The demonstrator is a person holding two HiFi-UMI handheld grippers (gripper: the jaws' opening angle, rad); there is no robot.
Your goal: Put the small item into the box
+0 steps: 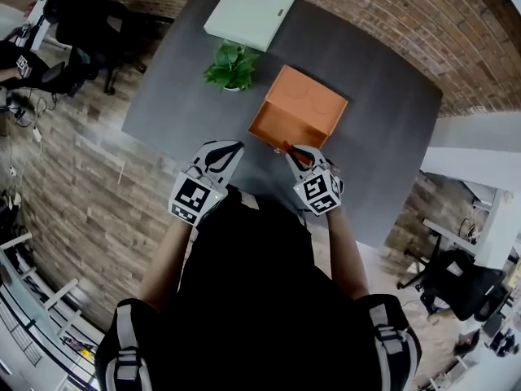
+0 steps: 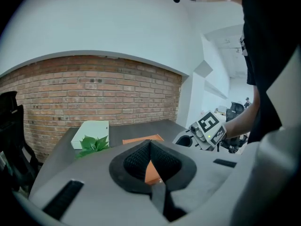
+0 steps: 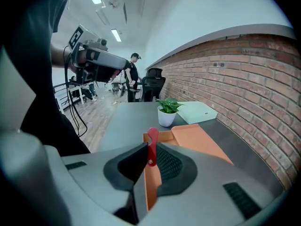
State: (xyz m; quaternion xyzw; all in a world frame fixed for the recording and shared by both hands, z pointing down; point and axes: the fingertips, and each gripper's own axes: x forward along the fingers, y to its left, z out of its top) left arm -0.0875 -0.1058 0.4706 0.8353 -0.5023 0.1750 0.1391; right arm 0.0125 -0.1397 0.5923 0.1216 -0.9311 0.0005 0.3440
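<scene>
Orange and open, the rectangular box [image 1: 297,108] lies with its lid folded flat on the dark grey surface [image 1: 179,88]. In the head view we see it just ahead of the right tongs [image 1: 297,153] and ahead and to the right of the left tongs [image 1: 231,147]. A small green potted plant [image 1: 232,65] and a flat white box [image 1: 251,10] lie farther ahead of the left tongs, past the orange box.

In the left gripper view, the left tongs [image 2: 149,144] are closed tip to tip with nothing between them. We glimpse a sliver of the orange box [image 2: 142,139] beyond them, and the plant [image 2: 93,144] ahead to their left.

In the right gripper view, the right tongs [image 3: 150,149] are clamped on the small red item [image 3: 152,142], a slim piece standing upright above the tips. The item sits at the near rim of the orange box [image 3: 197,140], held up and not inside. The plant [image 3: 167,109] and white box [image 3: 200,112] stand beyond these tongs.
</scene>
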